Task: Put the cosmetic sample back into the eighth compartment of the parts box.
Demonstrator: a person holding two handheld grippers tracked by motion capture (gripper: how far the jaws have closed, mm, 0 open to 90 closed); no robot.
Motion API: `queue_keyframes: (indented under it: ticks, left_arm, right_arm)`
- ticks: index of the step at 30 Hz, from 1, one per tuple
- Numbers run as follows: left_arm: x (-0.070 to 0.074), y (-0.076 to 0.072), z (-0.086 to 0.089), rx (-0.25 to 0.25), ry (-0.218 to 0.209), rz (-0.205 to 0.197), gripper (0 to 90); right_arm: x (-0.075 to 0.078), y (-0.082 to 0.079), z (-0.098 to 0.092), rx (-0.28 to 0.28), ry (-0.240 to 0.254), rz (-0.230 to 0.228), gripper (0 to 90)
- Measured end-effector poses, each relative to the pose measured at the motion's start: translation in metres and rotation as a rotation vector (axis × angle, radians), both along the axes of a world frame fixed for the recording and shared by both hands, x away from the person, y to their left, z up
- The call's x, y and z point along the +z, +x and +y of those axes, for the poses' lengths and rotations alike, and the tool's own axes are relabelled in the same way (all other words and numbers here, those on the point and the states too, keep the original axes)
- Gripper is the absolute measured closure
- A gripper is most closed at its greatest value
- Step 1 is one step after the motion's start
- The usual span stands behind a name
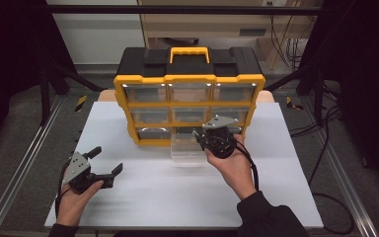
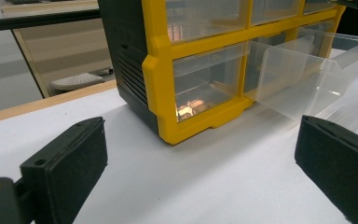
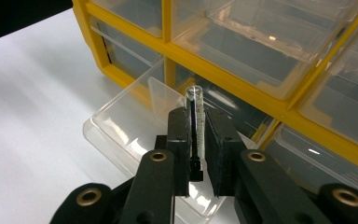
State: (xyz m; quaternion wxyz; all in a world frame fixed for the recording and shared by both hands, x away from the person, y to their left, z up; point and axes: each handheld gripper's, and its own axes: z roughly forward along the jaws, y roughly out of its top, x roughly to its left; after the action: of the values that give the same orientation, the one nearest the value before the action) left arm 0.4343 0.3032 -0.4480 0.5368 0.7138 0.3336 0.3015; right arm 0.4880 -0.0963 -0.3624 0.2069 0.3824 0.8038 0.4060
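Observation:
A yellow and black drawer organizer (image 1: 190,94) stands at the back of the white table. Its bottom middle clear drawer (image 1: 187,150) is pulled out onto the table. My right gripper (image 1: 197,134) hovers over that drawer, and in the right gripper view the right gripper (image 3: 196,126) is shut on a small clear tube (image 3: 195,95) that stands upright between the pads above the open drawer (image 3: 121,121). My left gripper (image 1: 107,159) rests low at the table's left, open and holding nothing. In the left gripper view the left gripper (image 2: 200,163) faces the organizer (image 2: 158,70) and the pulled-out drawer (image 2: 303,79).
The white table (image 1: 276,187) has bare room in front and on both sides. The organizer's other clear drawers are pushed in; the bottom left one holds small coppery pieces (image 2: 189,107). Metal rails (image 1: 24,163) run along both sides of the table.

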Motion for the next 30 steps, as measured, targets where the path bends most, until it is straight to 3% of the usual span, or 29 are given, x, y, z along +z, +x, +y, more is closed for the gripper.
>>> queue_keyframes:
  ticks: [30]
  left_arm:
    - [0.001, 0.0, 0.0, -0.004, -0.001, -0.004, 2.4]
  right_arm:
    - [-0.011, 0.009, 0.01, 0.009, -0.066, 0.037, 80.9]
